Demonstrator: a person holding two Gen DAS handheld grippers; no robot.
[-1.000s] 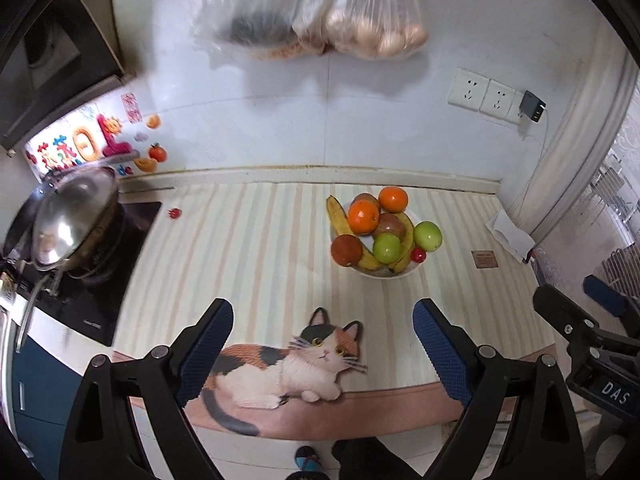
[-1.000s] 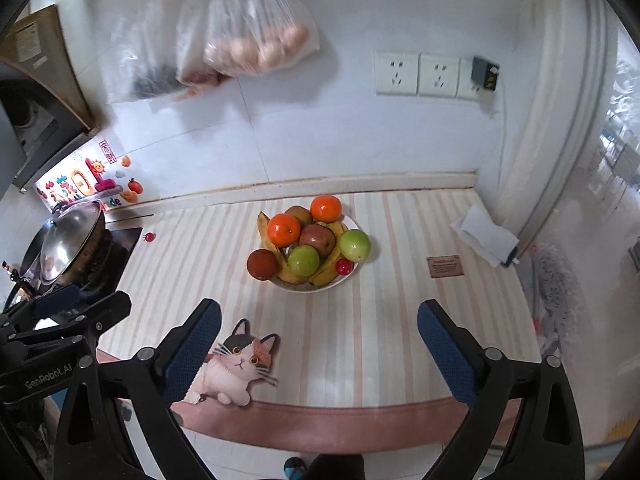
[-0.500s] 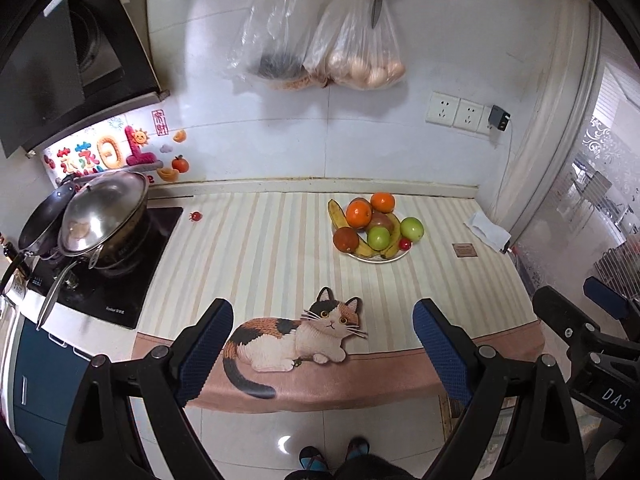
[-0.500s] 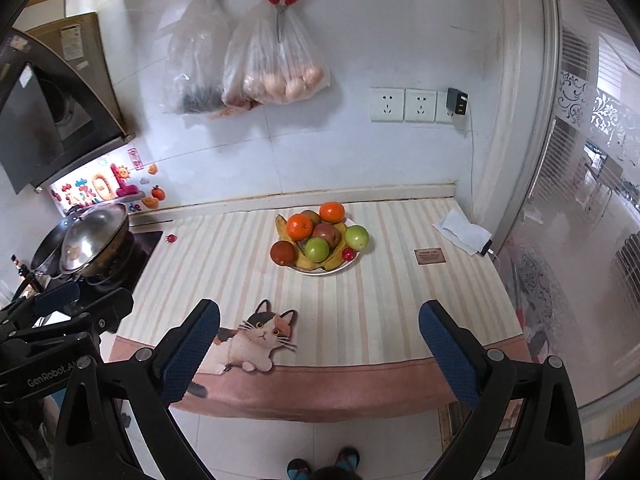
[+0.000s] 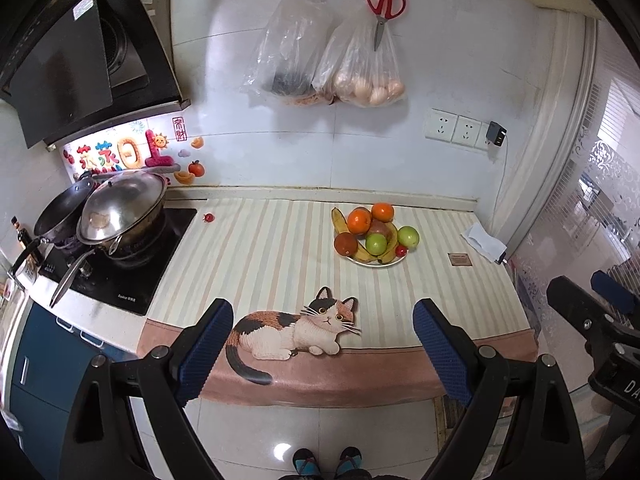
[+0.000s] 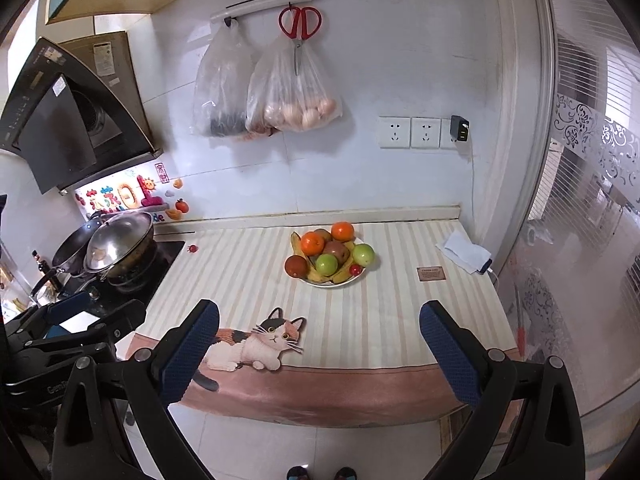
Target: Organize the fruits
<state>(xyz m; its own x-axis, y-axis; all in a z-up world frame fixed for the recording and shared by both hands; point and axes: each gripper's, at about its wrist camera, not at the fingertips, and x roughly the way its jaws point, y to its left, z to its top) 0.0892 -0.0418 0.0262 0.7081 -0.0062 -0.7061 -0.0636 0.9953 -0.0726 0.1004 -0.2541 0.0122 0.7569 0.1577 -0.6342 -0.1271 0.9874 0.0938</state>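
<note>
Both grippers, left (image 5: 323, 338) and right (image 6: 319, 334), gape wide, empty, well back from the table (image 5: 280, 248). Fruit (image 5: 374, 236) sits heaped on plate (image 5: 394, 263) far ahead; task looks finished.

Open striped mat (image 5: 280, 256) before fruit plate (image 5: 376, 263)

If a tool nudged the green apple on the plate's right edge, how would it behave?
The green apple is round and overhangs the plate rim, so it would probably roll off. Its skin looks smooth, perhaps slippery. It likely feels firm.
</note>
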